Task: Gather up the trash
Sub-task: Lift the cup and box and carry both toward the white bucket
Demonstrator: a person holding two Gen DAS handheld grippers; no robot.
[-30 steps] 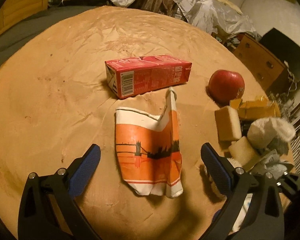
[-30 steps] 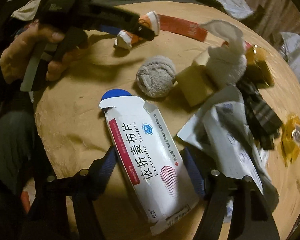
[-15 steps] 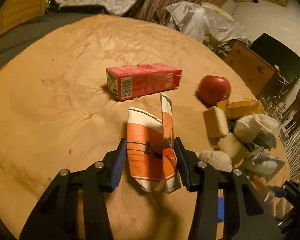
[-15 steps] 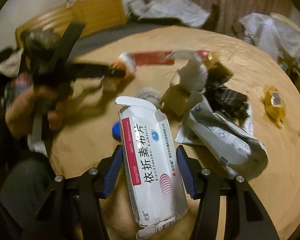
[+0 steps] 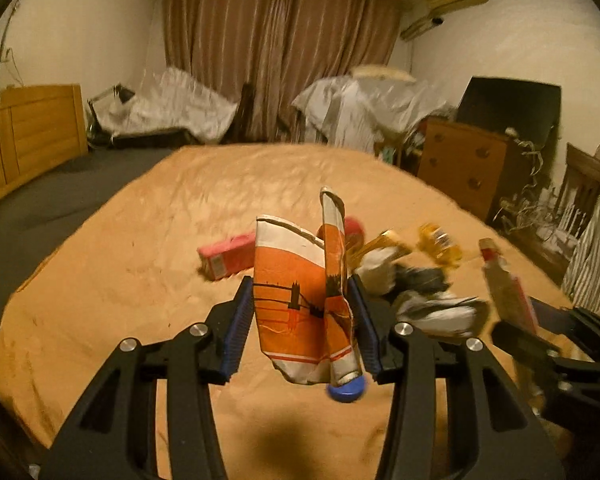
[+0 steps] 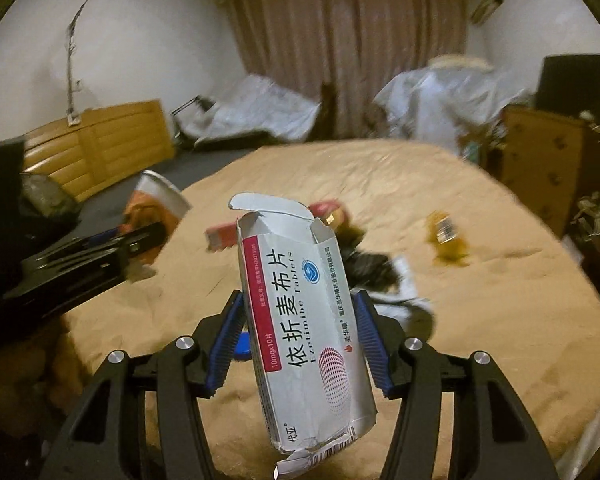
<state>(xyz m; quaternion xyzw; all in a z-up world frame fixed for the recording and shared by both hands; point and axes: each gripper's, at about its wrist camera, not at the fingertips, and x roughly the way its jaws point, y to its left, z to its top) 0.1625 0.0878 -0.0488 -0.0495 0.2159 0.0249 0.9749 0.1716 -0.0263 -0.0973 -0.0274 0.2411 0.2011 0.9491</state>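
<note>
Right gripper [image 6: 300, 332] clamps a white medicine box [image 6: 304, 332] reading "Ezetimibe Tablets"; left gripper [image 5: 302, 312] clamps a crushed orange cup [image 5: 296, 300], lettering unreadable.

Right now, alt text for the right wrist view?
The right hand-held gripper holds a torn-open white tablet box lifted above a tan-covered bed. Blurred litter lies behind it, and the left hand-held gripper carries an orange paper cup.

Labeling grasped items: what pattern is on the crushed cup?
Orange with a black bridge silhouette, white rim; crushed cup, left wrist view.
</note>
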